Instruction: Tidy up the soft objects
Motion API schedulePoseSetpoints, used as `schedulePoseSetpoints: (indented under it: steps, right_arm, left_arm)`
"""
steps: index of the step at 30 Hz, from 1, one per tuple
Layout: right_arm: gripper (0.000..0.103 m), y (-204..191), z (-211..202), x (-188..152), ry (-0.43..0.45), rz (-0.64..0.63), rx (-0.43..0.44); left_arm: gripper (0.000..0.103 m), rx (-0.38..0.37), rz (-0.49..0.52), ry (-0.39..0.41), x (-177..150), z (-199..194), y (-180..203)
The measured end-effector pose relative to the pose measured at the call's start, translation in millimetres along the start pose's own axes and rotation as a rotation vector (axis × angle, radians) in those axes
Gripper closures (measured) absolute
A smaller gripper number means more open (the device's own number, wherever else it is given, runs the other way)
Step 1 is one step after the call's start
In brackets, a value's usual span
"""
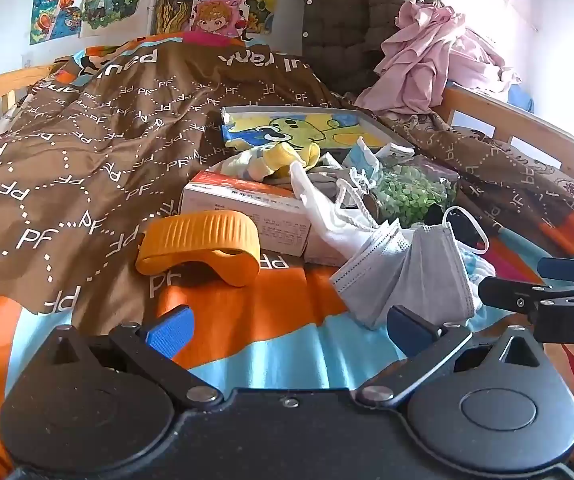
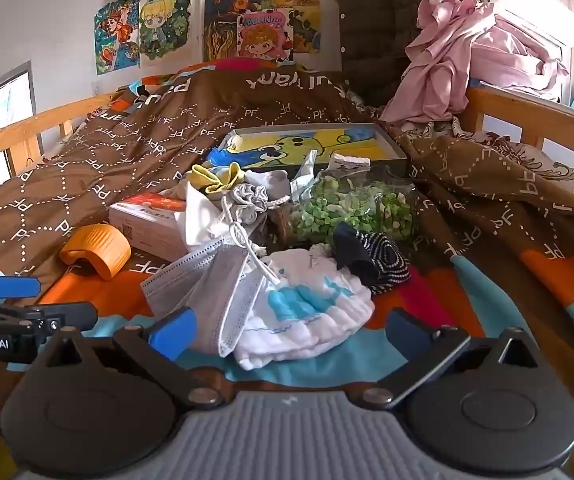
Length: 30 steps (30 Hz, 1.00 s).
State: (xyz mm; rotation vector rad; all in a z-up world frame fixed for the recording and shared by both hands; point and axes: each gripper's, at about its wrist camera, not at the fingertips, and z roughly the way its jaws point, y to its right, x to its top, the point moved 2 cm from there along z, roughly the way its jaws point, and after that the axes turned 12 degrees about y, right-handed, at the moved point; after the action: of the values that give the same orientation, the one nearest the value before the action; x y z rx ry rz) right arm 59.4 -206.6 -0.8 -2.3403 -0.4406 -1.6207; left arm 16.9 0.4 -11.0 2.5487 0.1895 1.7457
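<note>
A heap of soft things lies on the bed. Grey face masks (image 1: 407, 276) (image 2: 207, 288) sit at its front, beside a white cloth with a blue whale (image 2: 303, 304). Behind them are a black dotted sock (image 2: 375, 256), a grey drawstring pouch (image 2: 247, 200), a white glove (image 1: 327, 208) and yellow socks (image 1: 283, 158) (image 2: 215, 178). My left gripper (image 1: 291, 330) (image 2: 47, 302) is open and holds nothing, just left of the masks. My right gripper (image 2: 290, 332) (image 1: 513, 278) is open, with the mask edge and the whale cloth lying between its fingers.
An orange ribbed plastic piece (image 1: 199, 248) and a white and red box (image 1: 247, 208) lie left of the heap. A bag of green bits (image 2: 351, 208) and a framed cartoon picture (image 2: 315, 146) lie behind. Pink clothes (image 2: 467, 60) hang over the wooden rail (image 2: 527, 120).
</note>
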Motion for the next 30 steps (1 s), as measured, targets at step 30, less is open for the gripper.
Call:
schedulePoseSetpoints:
  steps: [30]
  right_arm:
    - [0.000,-6.2,0.4,0.9,0.014,-0.007,0.044]
  left_arm:
    - [0.001,0.006,-0.056,-0.028,-0.7,0.5,-6.6]
